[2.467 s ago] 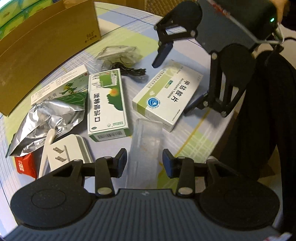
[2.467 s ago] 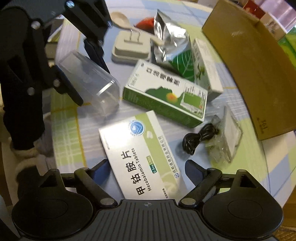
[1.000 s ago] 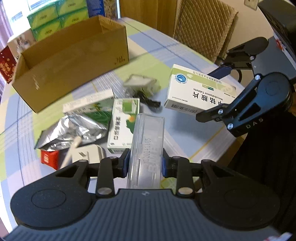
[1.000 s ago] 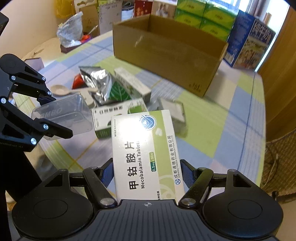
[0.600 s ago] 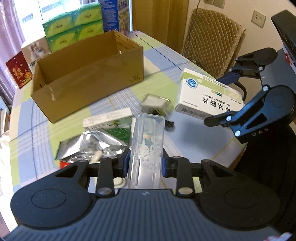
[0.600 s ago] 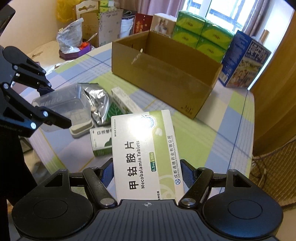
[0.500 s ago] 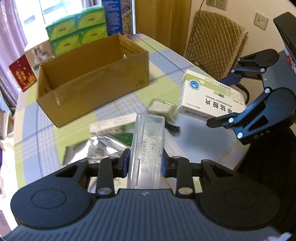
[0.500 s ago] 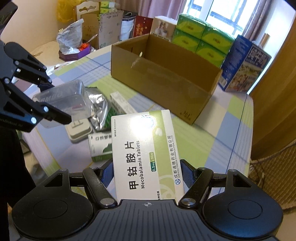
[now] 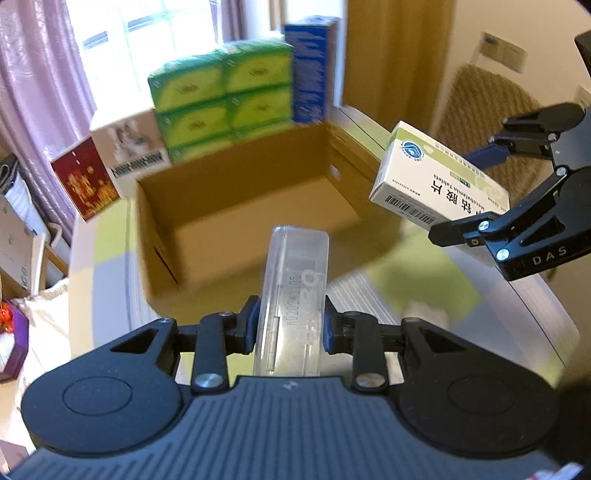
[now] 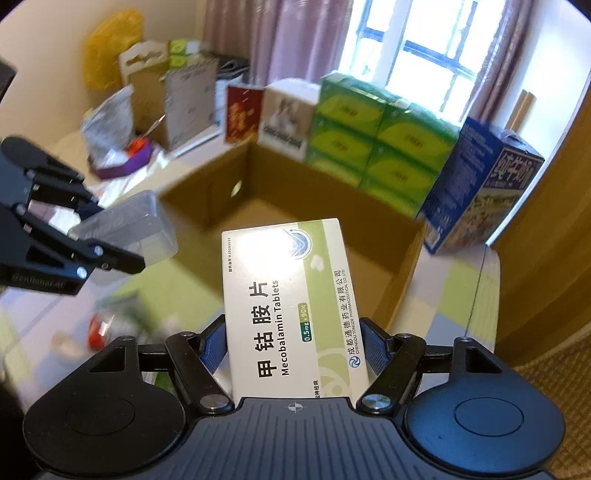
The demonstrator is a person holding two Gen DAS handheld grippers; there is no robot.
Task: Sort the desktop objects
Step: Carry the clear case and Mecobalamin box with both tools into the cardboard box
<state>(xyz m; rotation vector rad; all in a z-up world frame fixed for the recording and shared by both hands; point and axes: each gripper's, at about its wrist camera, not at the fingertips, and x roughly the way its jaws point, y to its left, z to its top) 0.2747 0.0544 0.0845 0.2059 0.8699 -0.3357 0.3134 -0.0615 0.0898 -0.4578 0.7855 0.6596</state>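
Two claws, "Mecobalamin Tablets" box (image 10: 291, 306), clear case (image 9: 293, 295)

Daylight is pouring through a paned window (image 10: 424, 48) at the back of the room; mauve curtains (image 10: 280, 40) are hanging to either side of it; cream walls (image 9: 491, 33) are catching the light, one carrying a pale wall plate (image 9: 504, 51); a wooden door panel (image 9: 391, 55) is standing in warm brown beside the window; a chair with a quilted tan back (image 9: 480, 107) is sitting by the wall; a checked green, blue and white tablecloth (image 10: 458, 295) is covering the table.
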